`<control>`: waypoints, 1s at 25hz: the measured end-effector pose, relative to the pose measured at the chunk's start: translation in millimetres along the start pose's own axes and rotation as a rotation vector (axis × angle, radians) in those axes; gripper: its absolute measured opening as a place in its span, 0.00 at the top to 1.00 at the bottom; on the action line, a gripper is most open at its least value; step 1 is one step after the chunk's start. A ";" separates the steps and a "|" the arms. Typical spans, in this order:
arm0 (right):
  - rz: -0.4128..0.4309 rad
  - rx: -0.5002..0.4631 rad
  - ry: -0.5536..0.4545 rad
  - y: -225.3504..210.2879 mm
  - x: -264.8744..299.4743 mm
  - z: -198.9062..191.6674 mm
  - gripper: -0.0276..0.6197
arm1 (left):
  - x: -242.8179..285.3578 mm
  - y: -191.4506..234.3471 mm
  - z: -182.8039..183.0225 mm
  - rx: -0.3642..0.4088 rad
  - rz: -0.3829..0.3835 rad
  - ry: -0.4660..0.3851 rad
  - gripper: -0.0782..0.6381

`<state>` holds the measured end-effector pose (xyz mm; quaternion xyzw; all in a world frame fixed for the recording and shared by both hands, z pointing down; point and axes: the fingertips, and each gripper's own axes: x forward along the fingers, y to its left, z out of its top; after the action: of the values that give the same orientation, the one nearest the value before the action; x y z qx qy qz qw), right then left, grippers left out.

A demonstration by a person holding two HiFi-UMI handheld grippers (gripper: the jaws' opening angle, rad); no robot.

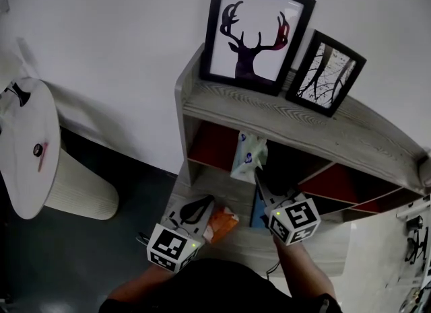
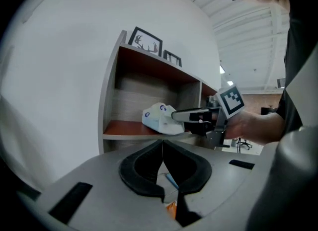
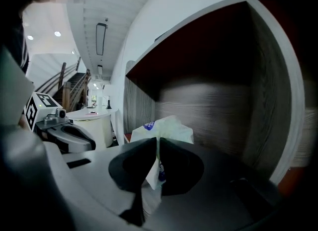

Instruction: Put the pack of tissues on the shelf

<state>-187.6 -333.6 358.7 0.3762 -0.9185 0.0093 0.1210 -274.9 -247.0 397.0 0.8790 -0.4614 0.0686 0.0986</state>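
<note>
The pack of tissues (image 1: 248,157) hung at the mouth of the shelf's upper left compartment, pinched by one thin edge in the right gripper (image 1: 259,174), whose jaws were closed down narrow on the wrapper. In the left gripper view the pack (image 2: 159,118) sat low over the reddish board (image 2: 124,128) near its front edge. Whether it pressed on the board or hung just above it could not be told. The pack lay straight ahead of the right gripper (image 3: 157,158), its long axis roughly continuing the line the jaws pointed along, into the compartment and toward the wooden back wall (image 3: 208,111). The coming move, by my reading, turned on carrying it further in along that line and only then letting go, since a release at the front edge might let it tip out. The left gripper (image 1: 197,207) was lower and nearer the person, well apart from the pack, with its jaws together on nothing and an orange packet (image 1: 221,224) just beside it. So the right hand was the nearer one. Two framed pictures (image 1: 256,32) leaned on the shelf's top board (image 1: 269,113).
</note>
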 end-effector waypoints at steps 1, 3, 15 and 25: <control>-0.005 0.002 -0.001 0.2 3.3 0.1 0.92 | 0.2 1.6 -1.0 0.000 -0.003 0.001 0.87; -0.007 0.003 -0.011 2.5 7.6 3.2 0.92 | 0.2 4.5 -2.8 0.001 -0.009 0.003 0.87; -0.053 0.016 -0.079 10.6 -30.8 13.4 0.78 | -7.8 -12.7 -5.1 0.036 -0.080 -0.012 0.85; -0.035 0.071 -0.141 48.0 -86.0 -8.5 0.78 | -19.7 -29.7 -17.6 0.012 -0.116 -0.004 0.74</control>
<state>-159.9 -239.1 350.8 0.3960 -0.9171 0.0132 0.0430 -262.1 -210.6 406.7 0.9050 -0.4093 0.0639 0.0963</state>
